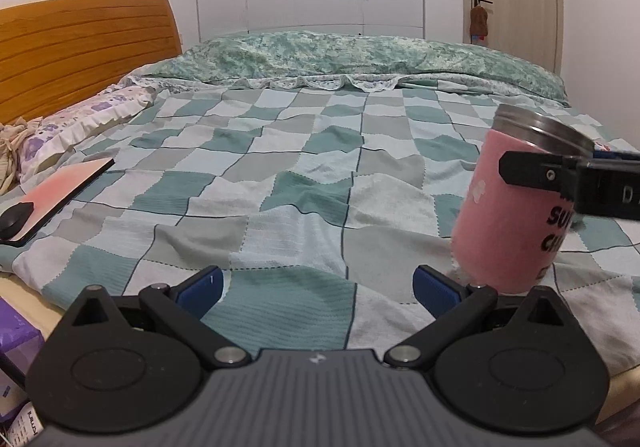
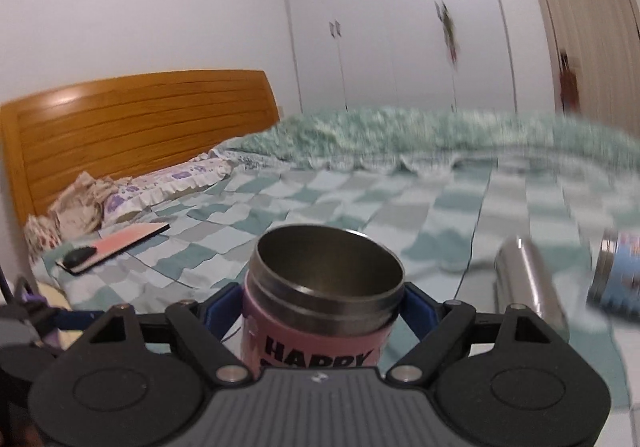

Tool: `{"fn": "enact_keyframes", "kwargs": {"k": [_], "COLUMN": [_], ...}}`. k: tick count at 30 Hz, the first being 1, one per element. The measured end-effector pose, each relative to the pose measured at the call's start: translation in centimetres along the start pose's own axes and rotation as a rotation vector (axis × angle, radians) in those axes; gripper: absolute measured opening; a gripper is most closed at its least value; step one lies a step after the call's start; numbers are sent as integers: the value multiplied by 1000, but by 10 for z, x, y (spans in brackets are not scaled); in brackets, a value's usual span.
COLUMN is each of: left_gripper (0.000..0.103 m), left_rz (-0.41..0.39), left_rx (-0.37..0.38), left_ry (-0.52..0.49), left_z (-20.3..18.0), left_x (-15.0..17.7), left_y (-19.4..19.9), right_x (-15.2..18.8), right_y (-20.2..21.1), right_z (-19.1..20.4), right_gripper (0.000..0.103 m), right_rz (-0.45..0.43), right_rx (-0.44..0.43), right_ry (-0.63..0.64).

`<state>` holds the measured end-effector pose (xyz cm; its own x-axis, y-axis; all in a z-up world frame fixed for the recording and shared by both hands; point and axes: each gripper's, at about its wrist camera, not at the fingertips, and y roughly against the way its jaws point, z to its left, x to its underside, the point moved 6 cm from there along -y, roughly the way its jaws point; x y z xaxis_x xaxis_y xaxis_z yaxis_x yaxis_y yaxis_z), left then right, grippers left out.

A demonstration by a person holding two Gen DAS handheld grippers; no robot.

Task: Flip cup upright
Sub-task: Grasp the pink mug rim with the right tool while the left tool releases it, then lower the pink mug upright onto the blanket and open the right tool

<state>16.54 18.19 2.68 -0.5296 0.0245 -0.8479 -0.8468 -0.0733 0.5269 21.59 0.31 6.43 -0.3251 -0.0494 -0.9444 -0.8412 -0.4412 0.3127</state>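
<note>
Right tool (image 2: 322,303) pinches the pink cup (image 2: 316,311) near its steel rim, mouth up, tilted, just above the bed (image 1: 304,183). Left tool (image 1: 316,287) hangs spread wide beside it, gripping nothing.

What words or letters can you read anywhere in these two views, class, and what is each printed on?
"HAPPY": black print on the pink cup, with a second line hidden by the right gripper.
"SU" and "CH": cut-off lettering on the same cup in the left wrist view.
"D": right gripper body, partial.
Box at lower left: print too small to read.
</note>
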Motion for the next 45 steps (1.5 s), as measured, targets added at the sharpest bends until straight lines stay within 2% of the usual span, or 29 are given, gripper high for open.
{"fn": "enact_keyframes", "kwargs": {"k": [5,8,10,12,24,26,28,29,37,45], "left_gripper": [103,103,103,103,103,103,103,103,103,103], "left_rz": [2,7,9,9,-14,-27,-39,-46,-151,-256], "left_rx": [-17,-24,-24,-25,-23,-20,-10,-3,44,134], "left_ry": [14,25,33,33,36,40,48,50,50,45], "left_z": [5,8,8,8,3,1,-1,-4,-44,-108], "left_x": [2,4,7,8,9,9,9,8,5,17], "left_y": [-1,-1,-1,-1,6,10,14,17,47,75], "right_x": [4,18,34,40,39,36,31,28,30,68], "right_y": [-8,-11,-16,-12,-6,5,21,30,107,183], "right_z": [15,21,23,26,25,19,11,6,-49,-112], "right_gripper": [84,84,84,84,84,87,102,103,103,103], "right_rz": [-43,-53,-25,-65,-69,-107,-150,-173,-236,-224], "right_rx": [21,24,22,18,1,-11,-13,-10,64,217], "right_ry": [104,150,165,195,192,167,150,144,120,117]}}
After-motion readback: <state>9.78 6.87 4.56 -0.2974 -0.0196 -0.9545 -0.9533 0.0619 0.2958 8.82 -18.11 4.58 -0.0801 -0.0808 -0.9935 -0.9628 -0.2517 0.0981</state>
